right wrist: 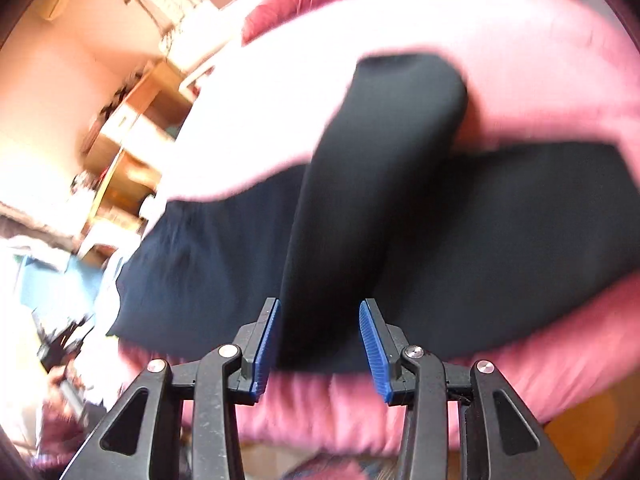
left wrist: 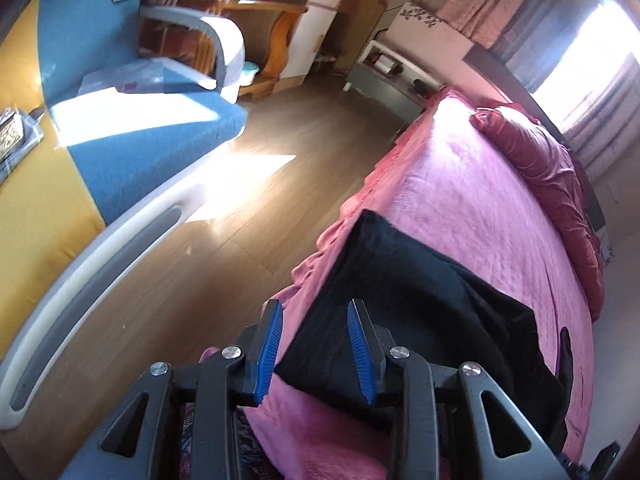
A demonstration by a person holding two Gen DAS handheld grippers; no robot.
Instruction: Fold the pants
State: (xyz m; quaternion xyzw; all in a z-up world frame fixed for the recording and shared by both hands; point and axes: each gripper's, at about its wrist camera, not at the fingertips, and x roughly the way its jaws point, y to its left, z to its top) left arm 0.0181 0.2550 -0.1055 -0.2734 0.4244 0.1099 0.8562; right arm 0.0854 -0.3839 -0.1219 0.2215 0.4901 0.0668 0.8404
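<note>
The left gripper (left wrist: 316, 350), black frame with ribbed blue pads, sits at the bottom middle of its own view with the jaws parted and nothing pinched between them. Through the gap you can see the near edge of the black fabric pants (left wrist: 404, 300) and a bit of the fuzzy pink blanket (left wrist: 460, 200) underneath, so it's hovering above the cloth, not grabbing it. The pants lie on the bed in the lower middle of that frame, close to the bed's left edge, running up toward the centre.

The right gripper (right wrist: 320, 346) looks the same: released, blue pads apart, bottom middle of its view. That picture is pretty blurry, but the pants (right wrist: 360, 216) fill the middle of it, a wide dark band across the frame with a narrower leg section laid over it, going from the gripper up toward the top centre. The fabric sits behind the gap between the pads and I can't see either pad pressing on it.

Other stuff in the left view: wooden plank floor (left wrist: 256, 200) with a bright sun patch down the middle, a blue and yellow sofa (left wrist: 132, 148) on the left, a crumpled dark red quilt (left wrist: 548, 168) on the right side of the bed, and a wooden desk (left wrist: 280, 32) at the top.
</note>
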